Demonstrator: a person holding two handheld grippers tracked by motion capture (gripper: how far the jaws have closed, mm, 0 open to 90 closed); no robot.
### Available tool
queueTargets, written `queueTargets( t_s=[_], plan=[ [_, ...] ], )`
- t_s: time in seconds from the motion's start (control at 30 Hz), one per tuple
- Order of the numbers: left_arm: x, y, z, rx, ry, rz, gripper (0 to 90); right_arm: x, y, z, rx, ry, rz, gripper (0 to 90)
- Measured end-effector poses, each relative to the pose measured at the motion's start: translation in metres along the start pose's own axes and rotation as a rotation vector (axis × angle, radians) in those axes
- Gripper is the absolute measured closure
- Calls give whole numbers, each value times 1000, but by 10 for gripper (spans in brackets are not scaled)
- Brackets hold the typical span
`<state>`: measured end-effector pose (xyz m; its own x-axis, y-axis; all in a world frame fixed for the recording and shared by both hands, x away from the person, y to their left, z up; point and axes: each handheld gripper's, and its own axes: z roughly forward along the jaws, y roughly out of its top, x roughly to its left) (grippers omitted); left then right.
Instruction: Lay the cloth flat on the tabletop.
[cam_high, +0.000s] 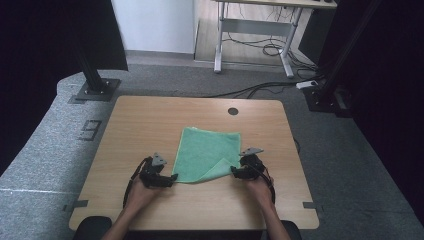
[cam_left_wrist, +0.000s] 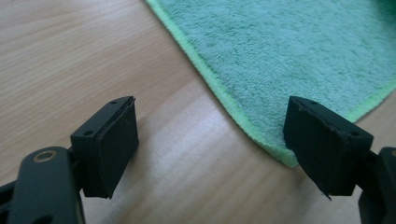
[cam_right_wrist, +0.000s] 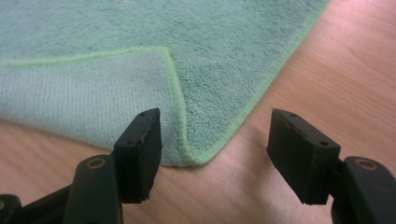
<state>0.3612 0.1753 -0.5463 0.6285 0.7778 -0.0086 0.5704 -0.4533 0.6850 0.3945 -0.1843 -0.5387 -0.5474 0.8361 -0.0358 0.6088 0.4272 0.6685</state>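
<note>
Floor marking (cam_high: 90, 129) beside table: grey "9", possibly.

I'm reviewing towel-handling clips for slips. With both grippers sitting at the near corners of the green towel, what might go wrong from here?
The right gripper stands open at a folded-over corner of the green towel; closing could pinch one layer or deepen the crease. The left gripper is open with the corner near one pad; it may close on bare table and miss.
</note>
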Motion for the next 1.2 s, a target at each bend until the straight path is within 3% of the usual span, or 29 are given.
queueTargets(
  t_s=[0.27,0.43,0.6,0.67,0.73,0.8,0.87,0.9,1.03,1.2],
  plan=[
    [-4,-4,-2,-17,-16,4,179,-2,6,7,-2,-9,12,347],
    [7,2,-6,-111,11,-33,171,-2,5,1,-22,5,18,346],
    [7,4,4,-45,78,9,177,1,11,-8,-57,39,17,354],
    [3,4,4,-41,100,47,179,4,16,-10,-62,52,4,368],
    [2,4,4,-43,104,54,182,7,22,-10,-59,68,-4,394],
    [6,4,5,-34,80,19,180,10,28,-8,-48,87,-9,429],
    [12,4,6,-13,42,-49,173,13,34,-5,-40,103,-14,461],
    [12,4,6,-11,46,-57,164,15,36,-2,-39,111,-16,472],
    [11,4,6,-12,51,-56,159,22,48,12,-14,119,-31,555],
    [11,4,6,-11,51,-57,159,27,55,27,19,101,-44,577]
  ],
)
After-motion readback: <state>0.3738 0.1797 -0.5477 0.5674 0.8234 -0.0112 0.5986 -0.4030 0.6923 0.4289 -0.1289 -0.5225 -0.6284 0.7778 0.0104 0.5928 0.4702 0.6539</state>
